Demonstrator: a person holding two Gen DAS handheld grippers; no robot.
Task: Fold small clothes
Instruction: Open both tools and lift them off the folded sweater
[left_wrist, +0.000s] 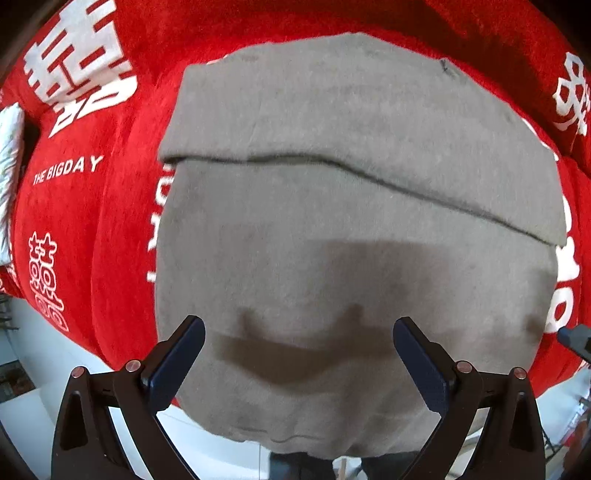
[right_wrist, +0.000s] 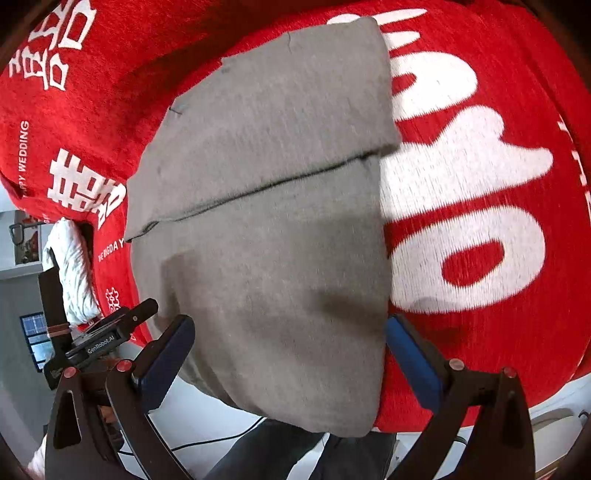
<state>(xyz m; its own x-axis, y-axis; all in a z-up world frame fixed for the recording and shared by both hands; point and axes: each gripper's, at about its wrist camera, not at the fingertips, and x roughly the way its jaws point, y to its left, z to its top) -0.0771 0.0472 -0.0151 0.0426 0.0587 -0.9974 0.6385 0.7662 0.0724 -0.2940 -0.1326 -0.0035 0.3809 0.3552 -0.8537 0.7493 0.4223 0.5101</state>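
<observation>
A soft grey knit garment, folded into a blunt rectangle with one flap doubled over its far half, lies on a plush red blanket printed in white. Its long axis runs away from both cameras, near edge overhanging the blanket's edge. The left gripper and right gripper hang over that near end, jaws spread wide, pads clear of the cloth.

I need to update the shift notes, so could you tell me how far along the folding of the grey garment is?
Done: the grey garment lies on the red blanket with its far part folded over, leaving a fold edge across it. In hand: nothing; the left gripper and right gripper hover open above its near end, which overhangs the blanket's edge. Left: probably another fold, then smoothing.
</observation>
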